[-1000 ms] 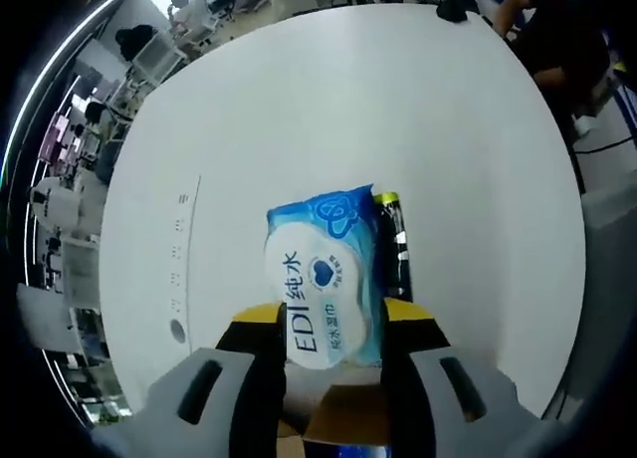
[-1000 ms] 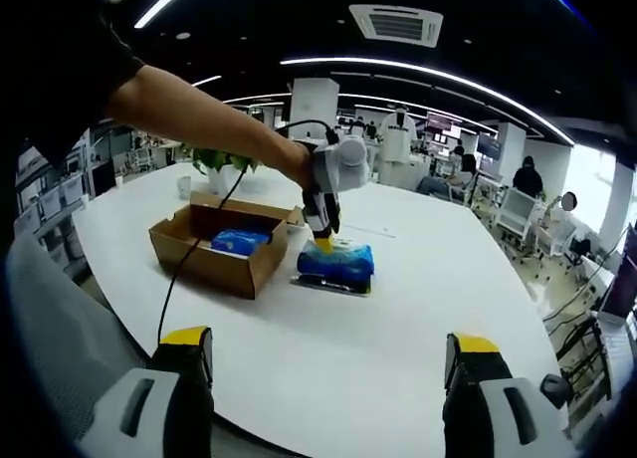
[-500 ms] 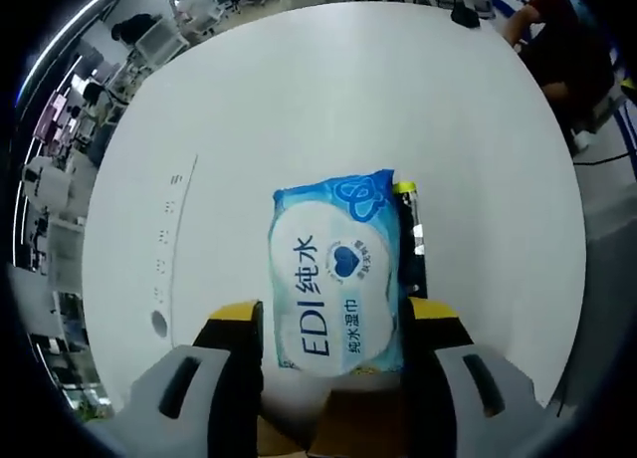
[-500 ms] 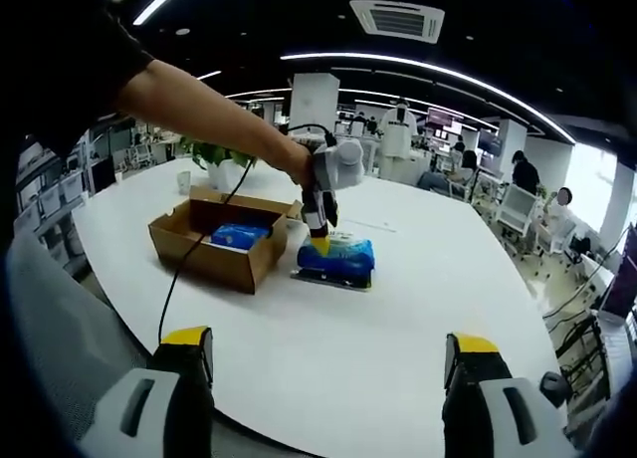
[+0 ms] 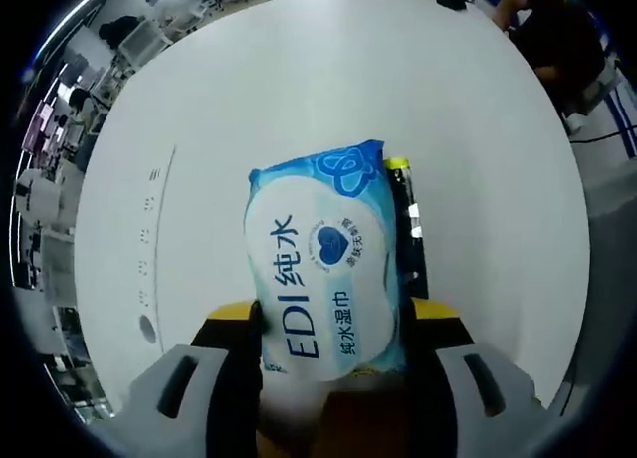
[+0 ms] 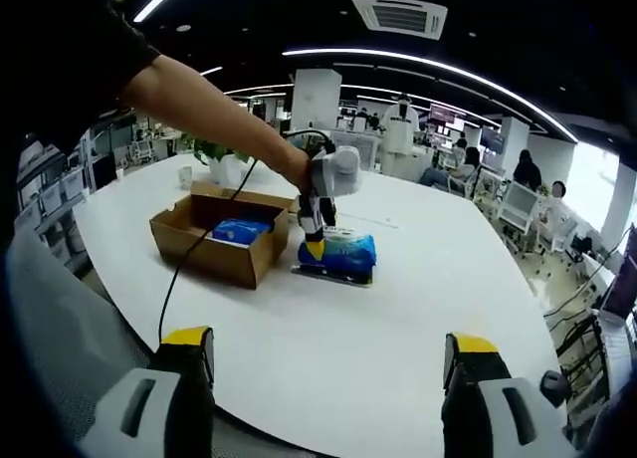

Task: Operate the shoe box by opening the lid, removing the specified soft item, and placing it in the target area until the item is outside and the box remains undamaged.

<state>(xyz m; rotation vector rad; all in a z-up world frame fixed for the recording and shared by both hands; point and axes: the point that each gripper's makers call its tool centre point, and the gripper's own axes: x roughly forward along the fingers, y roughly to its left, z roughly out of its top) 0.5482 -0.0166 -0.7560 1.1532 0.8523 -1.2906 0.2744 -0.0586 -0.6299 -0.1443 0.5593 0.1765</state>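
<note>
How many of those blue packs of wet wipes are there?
2. One pack is between the left gripper's jaws, just outside the cardboard box, over a dark flat thing on the table. The other lies inside the box. More may be hidden deeper in the box.

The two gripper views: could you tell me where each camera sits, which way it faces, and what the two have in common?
Left gripper view: rides on the left gripper, looking steeply down at the blue wipes pack between its yellow-tipped jaws, on the white table.
Right gripper view: rides on the right gripper, held low and back, looking level across the table at the open cardboard box; the person's arm reaches in from the left.
Shared: both show the wipes pack, the left gripper and the table.
</note>
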